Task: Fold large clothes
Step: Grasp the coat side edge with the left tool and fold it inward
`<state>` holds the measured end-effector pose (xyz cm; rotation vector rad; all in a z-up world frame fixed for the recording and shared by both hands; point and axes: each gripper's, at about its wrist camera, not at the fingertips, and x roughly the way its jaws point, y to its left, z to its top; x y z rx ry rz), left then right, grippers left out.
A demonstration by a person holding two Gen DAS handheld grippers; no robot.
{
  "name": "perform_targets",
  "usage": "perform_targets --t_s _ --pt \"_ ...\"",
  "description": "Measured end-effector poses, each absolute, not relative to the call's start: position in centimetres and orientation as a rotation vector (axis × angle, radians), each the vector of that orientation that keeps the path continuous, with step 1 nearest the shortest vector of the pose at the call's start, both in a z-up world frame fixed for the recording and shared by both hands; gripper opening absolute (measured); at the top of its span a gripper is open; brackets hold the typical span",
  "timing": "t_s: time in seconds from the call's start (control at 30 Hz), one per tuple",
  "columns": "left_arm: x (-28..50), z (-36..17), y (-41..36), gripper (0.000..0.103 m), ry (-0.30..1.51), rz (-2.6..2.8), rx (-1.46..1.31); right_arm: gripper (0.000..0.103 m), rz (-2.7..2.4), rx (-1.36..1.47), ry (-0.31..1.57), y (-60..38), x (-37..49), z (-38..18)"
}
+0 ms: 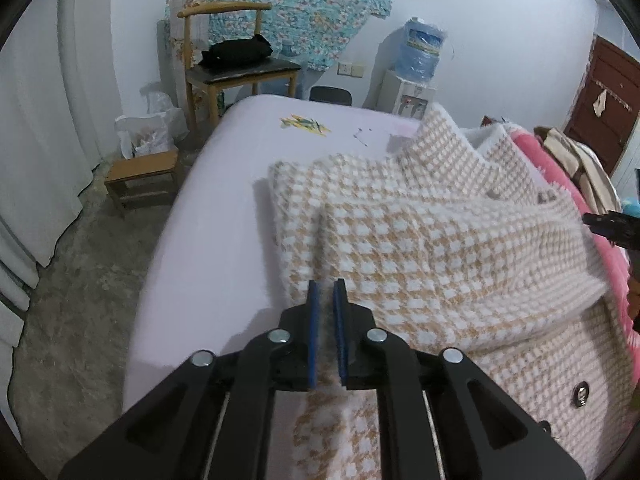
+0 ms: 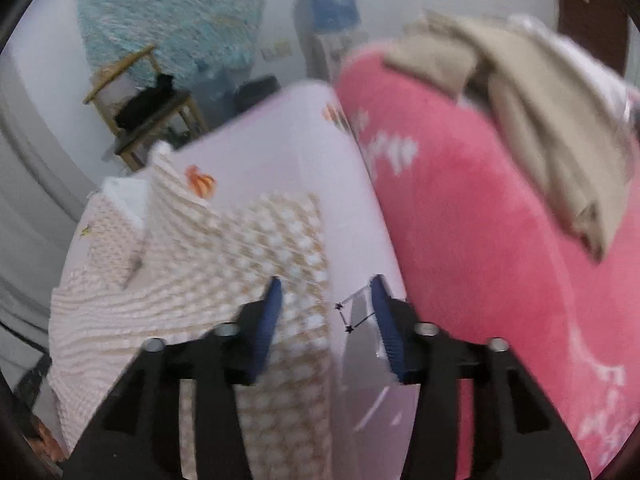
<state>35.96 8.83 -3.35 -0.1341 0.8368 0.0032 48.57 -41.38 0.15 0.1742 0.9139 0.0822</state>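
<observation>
Left gripper (image 1: pixel 324 292): jaws narrow, blue pads nearly together, with a fold of the coat (image 1: pixel 420 240) pinched between them. The checked tan-and-white cloth runs up through the gap from 6 o'clock and spreads ahead of the tips toward 1 and 2 o'clock, bunched in ridges over the bed (image 1: pixel 192 240). A round metal button (image 1: pixel 580 394) shows on the coat at 4 o'clock.

Right gripper (image 2: pixel 326 294): jaws about half apart, pads pressing on nothing. No earlier frame, so only the stance is noted. The right-wrist view is blurred. The coat (image 2: pixel 200 260) lies at 9 to 10 o'clock of the tips; its edge passes under the left pad and runs down between the fingers to 6 o'clock, probably lying loose, though the blur leaves that unsure. Bare sheet shows under the right pad.

A pink blanket (image 2: pixel 480 240) fills 1 to 4 o'clock of the right gripper, with a beige garment (image 2: pixel 540 120) heaped on it at 1 o'clock.

Far wall, left-wrist view: chair (image 1: pixel 236 68) at 11 o'clock, water dispenser (image 1: pixel 416 76) at 1 o'clock.
</observation>
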Motion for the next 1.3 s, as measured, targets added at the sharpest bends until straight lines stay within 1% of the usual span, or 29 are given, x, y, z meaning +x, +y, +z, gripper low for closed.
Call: perform_targets --t_s 0.1,0.17,0.23,0.33,0.4,0.43,0.47,0.6,0.7,0.77,0.83,0.93,1.0,1.1,1.17,1.2,1.3 --pt "35.3 -1.4 9.2 0.012 0.764 -0.005 -0.151 0.047 0.179 0.136 0.87 -39.5 45.9 2.7" --pt "35.7 -0.5 8.5 0.012 0.744 -0.036 -0.145 0.047 0.253 0.11 0.888 -37.5 45.0 3.0" --pt "36.9 -0.2 7.1 0.012 0.76 -0.066 -0.121 0.047 0.317 0.067 0.93 -35.0 44.8 2.5" --pt "39.8 -1.7 4.6 0.012 0.871 -0.086 -0.083 0.041 0.339 -0.001 1.025 -30.4 46.3 0.0" --pt "41.5 -4.0 4.2 0.012 0.929 -0.033 -0.067 0.04 0.299 -0.023 1.077 -29.1 47.9 -2.0" --pt "41.8 -4.6 4.6 0.012 0.921 -0.027 -0.079 0.04 0.274 -0.023 1.089 -28.9 48.6 -2.8" --pt "41.7 -4.5 5.0 0.012 0.901 -0.029 -0.098 0.038 0.261 -0.018 1.074 -28.9 48.9 -2.8" --pt "41.0 -3.3 5.5 0.012 0.865 -0.043 -0.105 0.034 0.263 0.036 1.075 -29.0 48.9 -1.1" --pt "41.6 -3.2 4.9 0.013 0.872 -0.088 -0.065 0.034 0.353 -0.012 1.058 -26.6 48.0 0.1" --pt "42.7 -3.9 4.5 0.013 0.902 -0.059 -0.034 0.034 0.395 -0.053 1.065 -24.4 48.3 -0.2" --pt "43.3 -4.0 4.8 0.014 0.89 -0.038 -0.059 0.034 0.393 -0.093 1.071 -22.7 48.8 -1.2" --pt "43.4 -3.6 5.4 0.015 0.873 -0.023 -0.076 0.035 0.358 -0.073 1.091 -22.1 50.2 -3.0" --pt "43.2 -3.2 5.7 0.015 0.861 -0.032 -0.081 0.038 0.344 -0.02 1.106 -22.2 50.6 -2.6" --pt "42.9 -2.5 5.3 0.02 0.816 -0.041 -0.033 0.038 0.403 -0.022 1.071 -21.1 50.2 -1.3" --pt "43.9 -3.2 4.9 0.02 0.854 -0.015 0.005 0.038 0.41 -0.057 1.073 -19.7 50.3 -1.5" --pt "44.6 -3.5 4.9 0.02 0.869 0.001 0.007 0.04 0.406 -0.072 1.081 -19.0 50.5 -2.0" --pt "45.2 -3.6 5.6 0.02 0.869 0.012 -0.049 0.041 0.381 -0.114 1.055 -18.1 51.1 -2.8"
